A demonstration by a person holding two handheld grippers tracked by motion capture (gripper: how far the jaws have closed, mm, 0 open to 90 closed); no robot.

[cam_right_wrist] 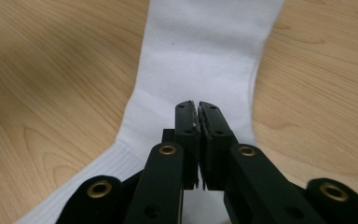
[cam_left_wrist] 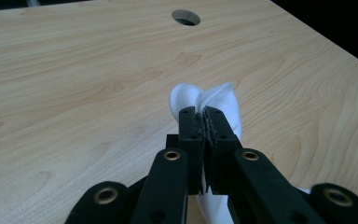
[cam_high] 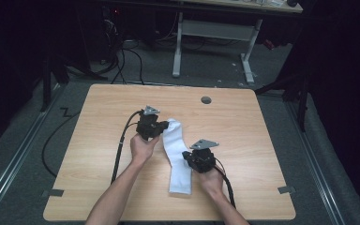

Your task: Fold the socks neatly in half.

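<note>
1. A white sock [cam_high: 176, 154] lies near the middle of a wooden table [cam_high: 98, 140], its length running from the far side toward the near edge, toe end far, ribbed cuff near.
2. The left gripper [cam_high: 163, 127] sits at the sock's far end. In the left gripper view its jaws are pressed together on the toe, and the cloth [cam_left_wrist: 207, 100] bunches up beyond the tips, likely so that end can be lifted or folded over.
3. The right gripper [cam_high: 191, 156] sits at the sock's right edge, about midway along. In the right gripper view its jaws are nearly together over the flat sock [cam_right_wrist: 205, 56]; a thin bit of cloth may be pinched between them, but I cannot tell for sure. It seems placed to steady the sock.
4. A round hole [cam_high: 206, 100] sits near the table's far edge.
5. Hard to make out: the sock's part under each gripper is hidden, and the room beyond the table is dark.
</note>
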